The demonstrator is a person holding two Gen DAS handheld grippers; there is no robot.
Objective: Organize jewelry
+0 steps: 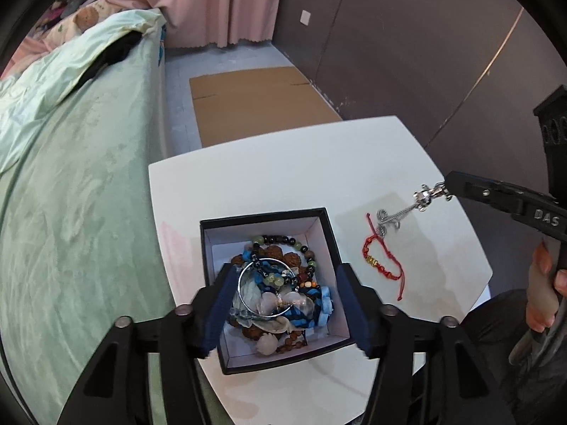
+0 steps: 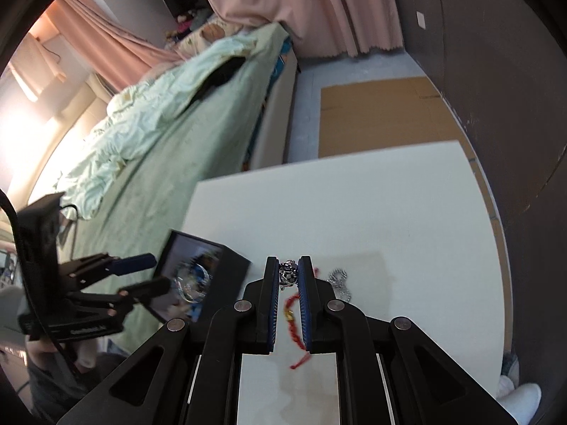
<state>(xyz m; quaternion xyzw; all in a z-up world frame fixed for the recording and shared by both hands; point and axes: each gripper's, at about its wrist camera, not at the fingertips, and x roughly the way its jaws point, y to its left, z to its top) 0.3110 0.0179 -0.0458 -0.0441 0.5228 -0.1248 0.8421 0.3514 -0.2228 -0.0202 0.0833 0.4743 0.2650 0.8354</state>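
The left gripper (image 1: pixel 283 304) is hovering with its blue-padded fingers spread wide apart over the open black square jewelry box with a white lining (image 1: pixel 320 228), straddling the heap of beaded bracelets and a silver bangle (image 1: pixel 262 290) piled inside. At about two o'clock from the box, the right gripper (image 2: pixel 287 274) is pinching one end of a chunky silver chain bracelet (image 1: pixel 407 209), its far end trailing onto the white tabletop (image 1: pixel 283 156). A red braided cord bracelet with gold beads (image 1: pixel 381 264) is lying flat just beside the chain, at three o'clock from the box.
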